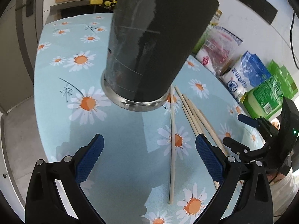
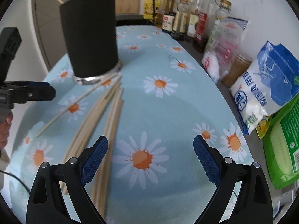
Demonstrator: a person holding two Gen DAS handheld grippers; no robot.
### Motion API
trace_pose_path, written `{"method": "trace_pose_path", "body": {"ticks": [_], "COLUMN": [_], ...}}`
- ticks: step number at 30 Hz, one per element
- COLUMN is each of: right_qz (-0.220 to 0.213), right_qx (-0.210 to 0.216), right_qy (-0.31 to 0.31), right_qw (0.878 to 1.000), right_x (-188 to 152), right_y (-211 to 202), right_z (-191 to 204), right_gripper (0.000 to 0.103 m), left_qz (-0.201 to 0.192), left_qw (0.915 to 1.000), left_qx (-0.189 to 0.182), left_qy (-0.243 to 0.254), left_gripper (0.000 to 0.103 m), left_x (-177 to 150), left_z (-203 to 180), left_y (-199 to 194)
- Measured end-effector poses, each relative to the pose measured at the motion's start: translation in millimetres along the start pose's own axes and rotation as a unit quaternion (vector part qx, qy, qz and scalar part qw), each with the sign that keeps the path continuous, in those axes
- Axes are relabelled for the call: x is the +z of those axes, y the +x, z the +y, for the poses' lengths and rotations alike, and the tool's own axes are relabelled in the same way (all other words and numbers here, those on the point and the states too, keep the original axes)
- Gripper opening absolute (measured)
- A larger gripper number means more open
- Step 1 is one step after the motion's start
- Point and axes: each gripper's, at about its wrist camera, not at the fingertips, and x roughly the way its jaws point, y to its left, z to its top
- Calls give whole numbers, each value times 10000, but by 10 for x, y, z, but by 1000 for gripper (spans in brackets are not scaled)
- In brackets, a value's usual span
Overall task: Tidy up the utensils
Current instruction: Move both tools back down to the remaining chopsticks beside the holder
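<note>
On the daisy-print table (image 1: 121, 168) a black holder (image 1: 149, 43) stands upright with loose chopsticks (image 2: 110, 115) lying beside its base, while the left tool (image 1: 149, 158) and right tool (image 2: 150, 160) hover wide open, holding nothing.

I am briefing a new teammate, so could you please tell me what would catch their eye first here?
The tall black utensil holder with its shiny metal base stands mid-table on the daisy-print tablecloth. Wooden chopsticks lie loose beside its base, fanning toward the cameras. Both the left gripper and right gripper are open and empty.
</note>
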Motion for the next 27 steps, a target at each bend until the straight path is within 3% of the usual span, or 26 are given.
{"method": "trace_pose_path", "body": {"ticks": [10,13,20,27], "right_qz": [203,237,524,730], "right_qx": [-6,-66,221,261], "right_qy": [14,111,420,365], "right_qw": [9998,9996,9975,9963], "right_x": [40,61,80,140], "right_y": [101,119,193,230], "right_z": [63,49,-71,-71], "right_gripper": [90,92,96,96], "left_qz": [257,331,532,596], "left_qw": [9982,9964,9866,9864], "left_qx": [269,443,992,1094], "left_qy": [468,642,1178,1074], "left_gripper": [96,97,98,99], "left_x": [64,62,42,88], "left_z": [-105,-157,-298,-284], "left_y": [197,234,344,364]}}
